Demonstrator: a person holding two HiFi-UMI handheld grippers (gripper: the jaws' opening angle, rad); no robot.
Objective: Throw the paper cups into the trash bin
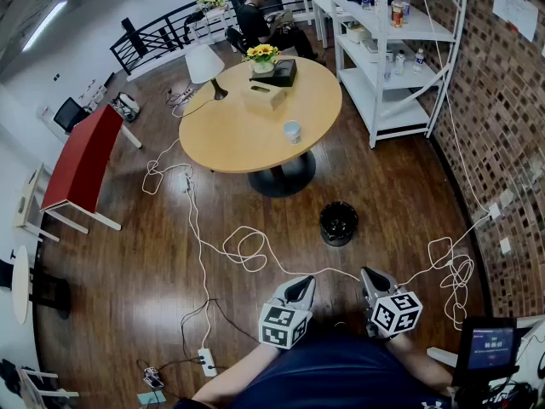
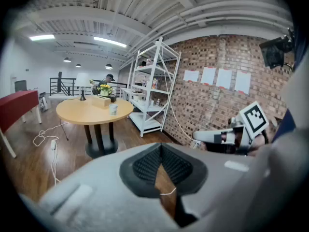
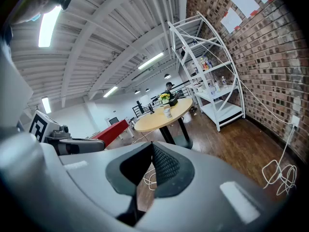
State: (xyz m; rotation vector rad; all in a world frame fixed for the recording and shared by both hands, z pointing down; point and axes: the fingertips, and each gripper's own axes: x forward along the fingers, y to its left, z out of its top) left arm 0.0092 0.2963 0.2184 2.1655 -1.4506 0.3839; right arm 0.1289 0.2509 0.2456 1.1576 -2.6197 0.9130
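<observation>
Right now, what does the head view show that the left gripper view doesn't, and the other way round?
Only the head view: the black trash bin on the floor, between the round table and the person, and the left gripper seen from outside.
Only the left gripper view: its own fingers from inside, meeting at the tips with nothing between them.
Both: the round table, the paper cup standing on it, the white shelf and the right gripper.
</observation>
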